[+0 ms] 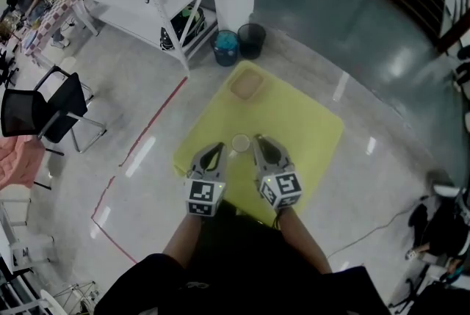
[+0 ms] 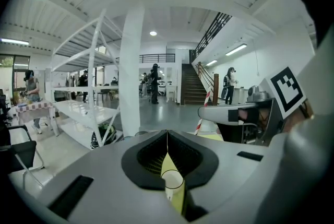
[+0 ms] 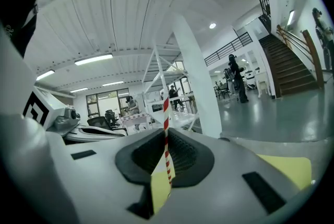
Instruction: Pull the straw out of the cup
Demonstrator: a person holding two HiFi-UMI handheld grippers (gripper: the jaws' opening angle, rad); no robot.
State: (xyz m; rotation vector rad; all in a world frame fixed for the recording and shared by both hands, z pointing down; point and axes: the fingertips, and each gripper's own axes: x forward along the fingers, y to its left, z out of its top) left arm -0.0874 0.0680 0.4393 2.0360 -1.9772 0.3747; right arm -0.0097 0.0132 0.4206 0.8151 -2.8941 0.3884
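Right gripper view shows the right gripper [image 3: 166, 133] clamped on the striped straw [image 3: 166, 113], unresolved in head view; the left gripper [image 2: 167, 137] is closed.

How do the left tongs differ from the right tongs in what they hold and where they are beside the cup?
The right tongs are shut on the red-and-white straw; the left tongs are shut on nothing, with the cup seen below through their slit. In the head view, the left tongs are left of the cup and the right tongs right of it. Both are over the yellow table.
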